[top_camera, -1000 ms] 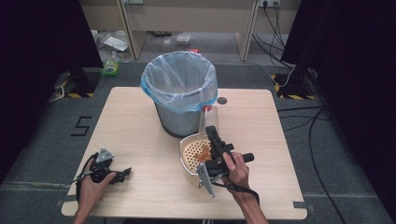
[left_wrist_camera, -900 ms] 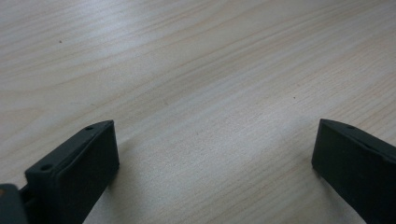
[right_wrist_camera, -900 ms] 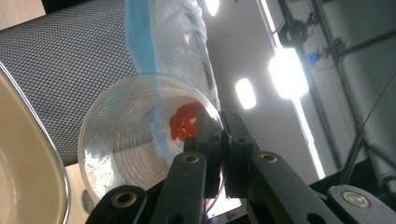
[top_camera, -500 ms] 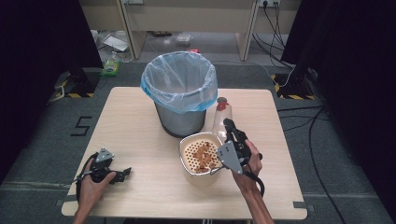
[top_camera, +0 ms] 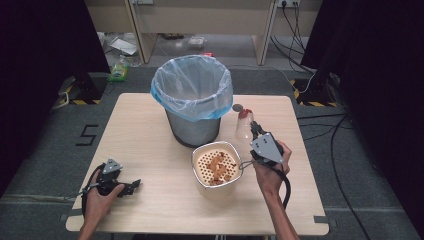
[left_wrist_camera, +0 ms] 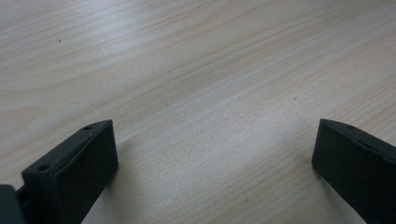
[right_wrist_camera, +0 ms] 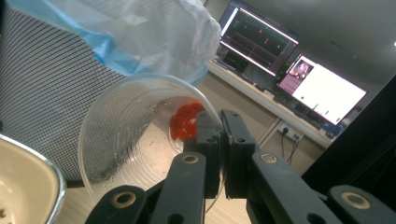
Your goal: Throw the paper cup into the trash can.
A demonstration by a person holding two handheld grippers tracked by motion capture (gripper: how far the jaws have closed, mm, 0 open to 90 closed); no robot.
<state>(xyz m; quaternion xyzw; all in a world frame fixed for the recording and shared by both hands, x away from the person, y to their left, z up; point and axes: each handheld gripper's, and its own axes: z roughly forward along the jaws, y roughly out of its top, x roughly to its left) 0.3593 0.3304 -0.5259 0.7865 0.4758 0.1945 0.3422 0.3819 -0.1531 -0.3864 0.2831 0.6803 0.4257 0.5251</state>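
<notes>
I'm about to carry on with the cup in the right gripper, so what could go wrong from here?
1. The right gripper pinches only the thin rim of the clear plastic cup; the wall could buckle or slip out.
2. The cup lies tilted with red residue inside, which might drip onto the table.
3. The cup is close to the bin and its loose liner bag; a swing might snag it.

R gripper [top_camera: 256,131] grips cup [top_camera: 243,125] beside bin [top_camera: 192,95].

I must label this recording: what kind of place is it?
Probably a lab or recording room, not a kitchen: computer monitors on a bench, cables trailing to wall sockets, and hazard tape on the grey floor around the wooden table.
</notes>
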